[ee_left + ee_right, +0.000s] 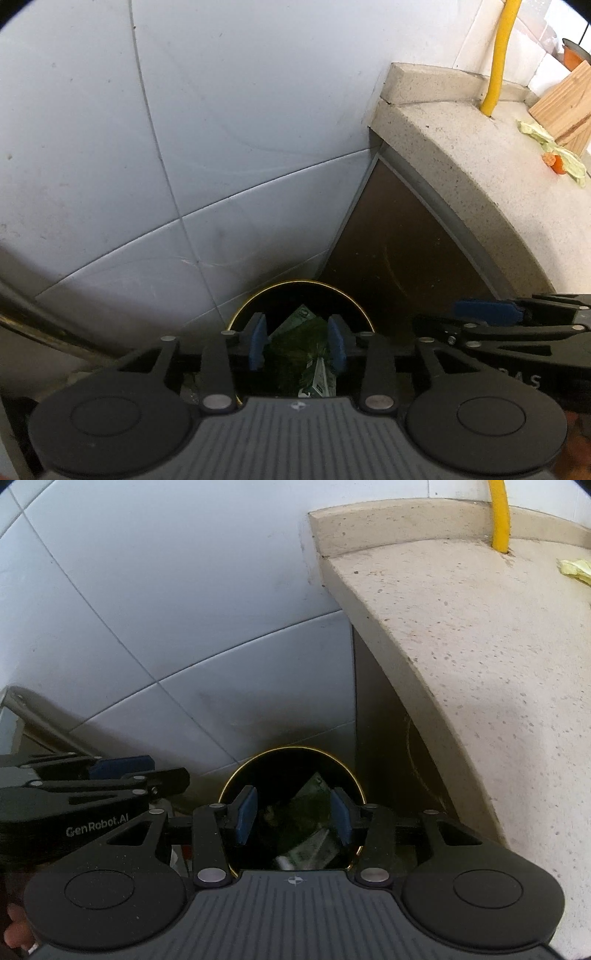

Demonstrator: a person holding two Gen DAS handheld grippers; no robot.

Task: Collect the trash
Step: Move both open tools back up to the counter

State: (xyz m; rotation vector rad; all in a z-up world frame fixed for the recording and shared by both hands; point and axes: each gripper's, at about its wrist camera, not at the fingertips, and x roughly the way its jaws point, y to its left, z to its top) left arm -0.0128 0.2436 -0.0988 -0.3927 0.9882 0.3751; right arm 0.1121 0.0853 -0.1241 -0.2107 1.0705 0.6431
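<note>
We hold both grippers over one round black bin (343, 295) with a thin gold rim, standing on the floor in the corner where the grey tiled wall (184, 129) meets the counter's side panel (399, 251). The bin's far rim sits close to the wall and its right rim close to the panel, so open room lies only above the mouth and back toward us. The left gripper (297, 340) has its two blue pads partly apart and nothing pressed between them; green printed wrappers (303, 321) lie below in the bin. The right gripper (293, 814) stands a little wider, also gripping nothing, with the same trash (314, 786) seen through its gap. The two tools sit side by side, just apart. To the right the speckled counter (480, 664) overhangs with a curved edge. On it we count one yellow hose (498, 62), one wooden block (565, 99), pale leaf scraps (569, 158) and one orange bit (557, 164).
</note>
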